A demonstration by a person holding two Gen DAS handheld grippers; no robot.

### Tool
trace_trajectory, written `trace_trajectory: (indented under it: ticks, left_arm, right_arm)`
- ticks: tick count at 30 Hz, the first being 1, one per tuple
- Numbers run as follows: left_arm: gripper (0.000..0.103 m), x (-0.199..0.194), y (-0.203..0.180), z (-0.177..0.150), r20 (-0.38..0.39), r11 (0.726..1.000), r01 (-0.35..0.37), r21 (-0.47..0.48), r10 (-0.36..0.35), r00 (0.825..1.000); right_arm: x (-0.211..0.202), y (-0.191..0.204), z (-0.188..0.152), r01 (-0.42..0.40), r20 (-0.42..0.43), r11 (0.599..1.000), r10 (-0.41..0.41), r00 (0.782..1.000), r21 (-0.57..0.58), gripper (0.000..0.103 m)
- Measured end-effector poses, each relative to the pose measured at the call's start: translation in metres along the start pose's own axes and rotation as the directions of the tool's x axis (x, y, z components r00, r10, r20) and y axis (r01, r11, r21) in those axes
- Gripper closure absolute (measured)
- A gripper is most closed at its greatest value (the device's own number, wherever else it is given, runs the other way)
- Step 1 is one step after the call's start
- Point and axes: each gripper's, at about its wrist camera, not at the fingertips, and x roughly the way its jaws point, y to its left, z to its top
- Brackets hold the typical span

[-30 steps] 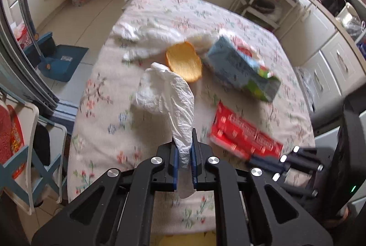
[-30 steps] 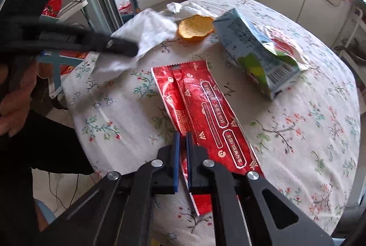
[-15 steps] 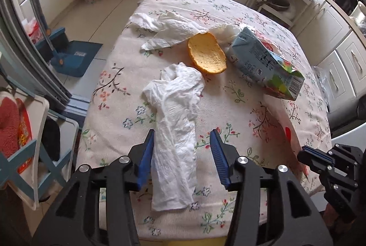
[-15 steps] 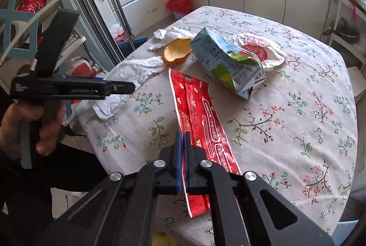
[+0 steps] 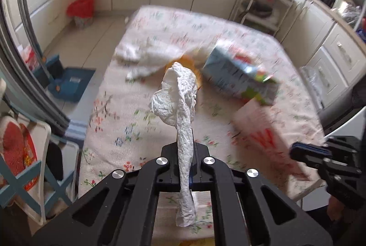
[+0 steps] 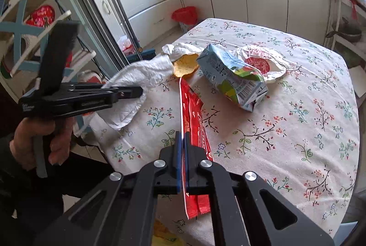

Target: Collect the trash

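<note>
Lifting two pieces of trash off the flowered table (image 6: 308, 94).

Left wrist view: the left gripper (image 5: 184, 154) pinches a crumpled white tissue (image 5: 180, 94), raised above the cloth.
Right wrist view: the right gripper (image 6: 182, 143) clamps a red wrapper (image 6: 193, 113) edge-on; both should probably stay squeezed until over the red bin (image 6: 184, 15).

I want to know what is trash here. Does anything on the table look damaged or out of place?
Yes. The carton lies on its side, crushed and torn open. A round orange piece, perhaps fruit peel, lies bare on the tablecloth, beside crumpled tissue. A flattened wrapper lies behind the carton.
</note>
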Motion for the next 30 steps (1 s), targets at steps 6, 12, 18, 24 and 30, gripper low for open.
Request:
trace_trajectory:
  ticks: [6, 12, 18, 24, 30]
  left_arm:
    - [0.1, -0.036, -0.015, -0.01, 0.12, 0.999, 0.026, 0.042, -0.031, 0.992]
    - [0.1, -0.042, -0.021, -0.034, 0.101, 0.999, 0.035, 0.035, -0.039, 0.994]
    - [0.1, -0.041, -0.02, -0.048, 0.078, 0.999, 0.046, 0.02, -0.047, 0.996]
    - [0.1, -0.042, -0.017, -0.046, 0.083, 0.998, 0.057, 0.014, -0.058, 0.995]
    - [0.1, -0.044, -0.021, -0.045, 0.091, 0.998, 0.062, 0.024, -0.063, 0.994]
  right_arm:
    - [-0.017, -0.005, -0.001, -0.067, 0.05, 0.996, 0.063, 0.997, 0.067, 0.1]
    - [-0.002, 0.012, -0.012, 0.017, -0.032, 1.0, -0.017, 0.999, -0.011, 0.036]
    - [0.045, 0.028, -0.023, 0.19, -0.132, 0.969, -0.211, 0.969, -0.157, 0.025]
    - [0.063, 0.014, -0.024, 0.195, -0.145, 0.973, -0.213, 0.966, -0.125, 0.046]
    - [0.063, 0.007, -0.022, 0.179, -0.138, 0.98, -0.19, 0.972, -0.086, 0.097]
